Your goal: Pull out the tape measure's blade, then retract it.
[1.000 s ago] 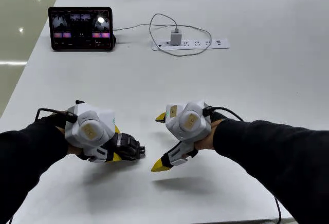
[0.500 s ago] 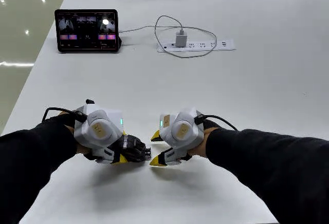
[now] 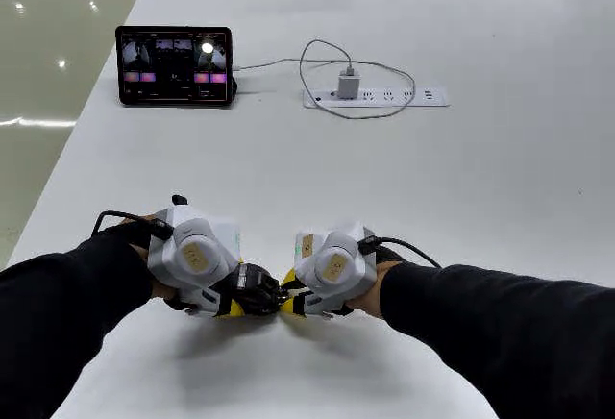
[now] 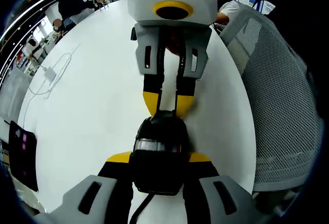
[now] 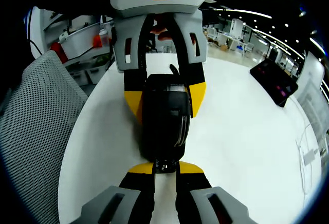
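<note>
A black tape measure (image 3: 256,284) is held just above the white table (image 3: 452,198), near its front edge. My left gripper (image 3: 248,298) is shut on its case, and the yellow tips clamp both sides of the tape measure (image 4: 159,149). My right gripper (image 3: 288,301) faces it from the right. Its jaws stand close together, pinching the blade's end hook (image 5: 165,166) at the front of the case (image 5: 165,118). In the left gripper view, the right gripper (image 4: 168,100) meets the case's nose. No blade is drawn out.
A tablet (image 3: 175,64) with a lit screen stands at the back left. A white power strip (image 3: 380,98) with a charger and looped cable lies behind the middle. A grey mesh chair (image 4: 277,95) sits beside the table's near edge.
The right gripper has moved left to the tape measure, and its jaws have narrowed from open onto the blade's end hook. The left gripper has kept its hold on the case.
</note>
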`<act>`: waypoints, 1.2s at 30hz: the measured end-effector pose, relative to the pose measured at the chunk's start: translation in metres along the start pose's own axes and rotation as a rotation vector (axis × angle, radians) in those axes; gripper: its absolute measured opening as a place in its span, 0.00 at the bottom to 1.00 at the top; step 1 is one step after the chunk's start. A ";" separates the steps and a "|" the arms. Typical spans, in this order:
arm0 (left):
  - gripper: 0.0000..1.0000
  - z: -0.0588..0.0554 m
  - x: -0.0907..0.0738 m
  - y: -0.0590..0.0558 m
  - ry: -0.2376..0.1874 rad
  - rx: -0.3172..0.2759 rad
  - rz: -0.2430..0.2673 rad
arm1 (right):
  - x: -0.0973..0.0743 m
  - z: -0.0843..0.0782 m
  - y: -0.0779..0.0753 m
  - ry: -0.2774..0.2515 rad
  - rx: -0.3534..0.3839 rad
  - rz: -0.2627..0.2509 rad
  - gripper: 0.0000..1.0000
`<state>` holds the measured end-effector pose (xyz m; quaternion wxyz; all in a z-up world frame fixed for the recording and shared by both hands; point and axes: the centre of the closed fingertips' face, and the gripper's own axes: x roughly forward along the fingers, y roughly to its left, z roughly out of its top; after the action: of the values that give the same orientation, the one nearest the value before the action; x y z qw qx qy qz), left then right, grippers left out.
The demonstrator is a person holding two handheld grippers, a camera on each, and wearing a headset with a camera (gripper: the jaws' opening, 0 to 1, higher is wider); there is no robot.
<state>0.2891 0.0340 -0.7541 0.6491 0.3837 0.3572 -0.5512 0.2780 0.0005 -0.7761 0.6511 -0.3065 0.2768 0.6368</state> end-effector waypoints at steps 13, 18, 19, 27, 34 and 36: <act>0.31 -0.001 -0.001 0.000 -0.011 0.002 -0.006 | 0.000 -0.002 0.000 -0.041 0.069 0.057 0.09; 0.31 -0.001 -0.001 0.000 -0.006 0.009 -0.009 | -0.002 -0.003 0.001 -0.041 0.067 0.056 0.09; 0.31 -0.001 -0.001 0.000 -0.006 0.010 -0.008 | -0.002 -0.004 0.001 -0.039 0.061 0.055 0.09; 0.31 -0.001 -0.001 0.000 -0.010 0.016 -0.015 | -0.005 -0.007 0.003 -0.028 0.062 0.053 0.09; 0.31 -0.001 -0.001 -0.001 -0.018 0.013 -0.015 | -0.006 -0.009 0.003 -0.014 0.061 0.062 0.09; 0.31 -0.001 -0.001 -0.001 -0.015 0.013 -0.013 | -0.007 -0.010 0.003 -0.013 0.064 0.062 0.09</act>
<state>0.2880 0.0349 -0.7536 0.6459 0.3814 0.3513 -0.5604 0.2749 -0.0114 -0.7779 0.6424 -0.2726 0.3022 0.6493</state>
